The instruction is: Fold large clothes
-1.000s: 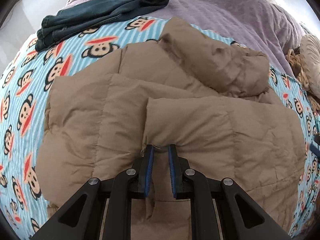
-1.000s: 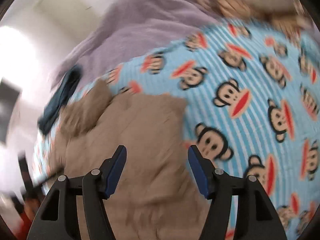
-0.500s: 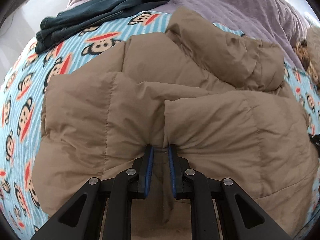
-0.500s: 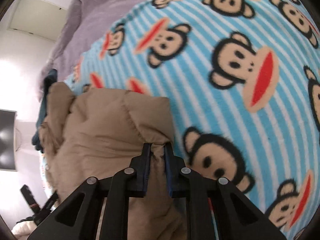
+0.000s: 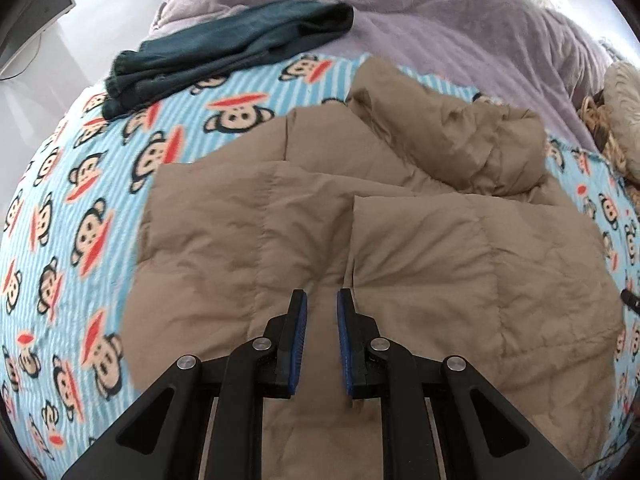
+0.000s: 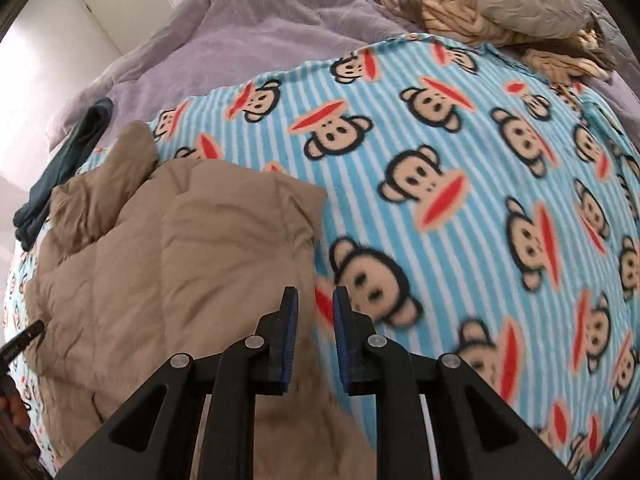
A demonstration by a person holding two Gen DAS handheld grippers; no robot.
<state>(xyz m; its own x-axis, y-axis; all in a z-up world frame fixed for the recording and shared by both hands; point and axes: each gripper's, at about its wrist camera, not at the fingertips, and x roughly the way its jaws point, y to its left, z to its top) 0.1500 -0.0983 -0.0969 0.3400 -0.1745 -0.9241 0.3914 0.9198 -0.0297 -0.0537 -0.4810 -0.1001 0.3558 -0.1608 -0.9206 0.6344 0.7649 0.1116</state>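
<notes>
A tan puffer jacket point(image 5: 400, 240) lies spread on the monkey-print blanket point(image 5: 80, 220), hood bunched at the far right. My left gripper point(image 5: 321, 300) is over its near middle, shut on the edge of the right panel, and creases fan out from the fingertips. In the right wrist view the same jacket point(image 6: 180, 260) fills the lower left. My right gripper point(image 6: 315, 300) hovers at the jacket's right edge, its jaws narrowly apart and opening. Only blanket point(image 6: 480, 200) shows between the tips; no fabric is pinched.
Folded dark teal trousers point(image 5: 224, 52) lie at the far left on a lilac duvet point(image 5: 460, 20). A woven rope bundle and a pale cushion point(image 6: 500, 4) sit at the far right. Bare blanket stretches to the right of the jacket.
The right gripper closed on the jacket's right corner, then let it go and drew back. The left gripper kept its pinch and rose a little, so the jacket looks farther away.
</notes>
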